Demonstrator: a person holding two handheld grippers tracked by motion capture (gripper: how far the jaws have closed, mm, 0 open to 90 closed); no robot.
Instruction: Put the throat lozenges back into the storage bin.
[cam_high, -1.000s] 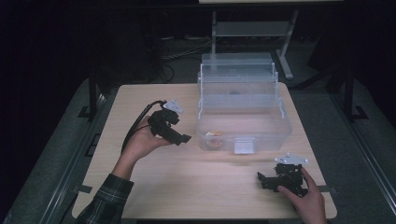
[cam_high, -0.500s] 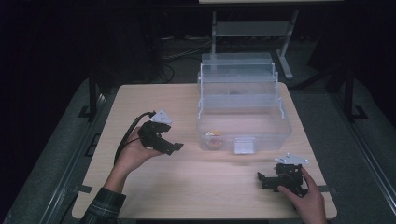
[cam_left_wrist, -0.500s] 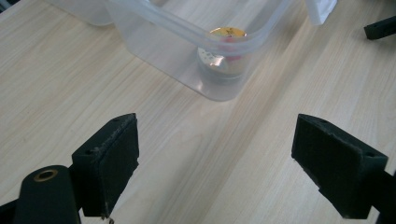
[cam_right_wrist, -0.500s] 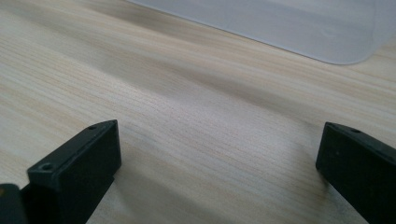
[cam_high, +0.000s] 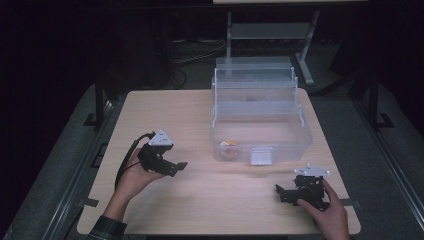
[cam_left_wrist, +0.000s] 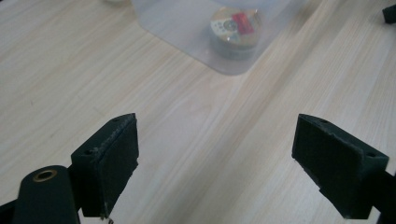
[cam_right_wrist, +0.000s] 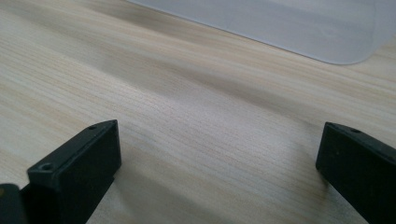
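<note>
Both the left gripper (cam_high: 172, 165) and right gripper (cam_high: 286, 192) sit spread wide and empty on the table (cam_high: 165, 110), and that little round tin (cam_left_wrist: 234, 29) in the clear bin's (cam_high: 300, 131) near-left corner looks light, rigid, probably slick, so I'd pinch across its sides.

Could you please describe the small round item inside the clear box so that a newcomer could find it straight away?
Start at the big clear plastic box standing on the far right part of the wooden table. Look through its front wall, near the bottom left corner. There lies a small round tin, with a pale printed top and a red label: the one colourful thing in the box, left of the white front latch.
</note>
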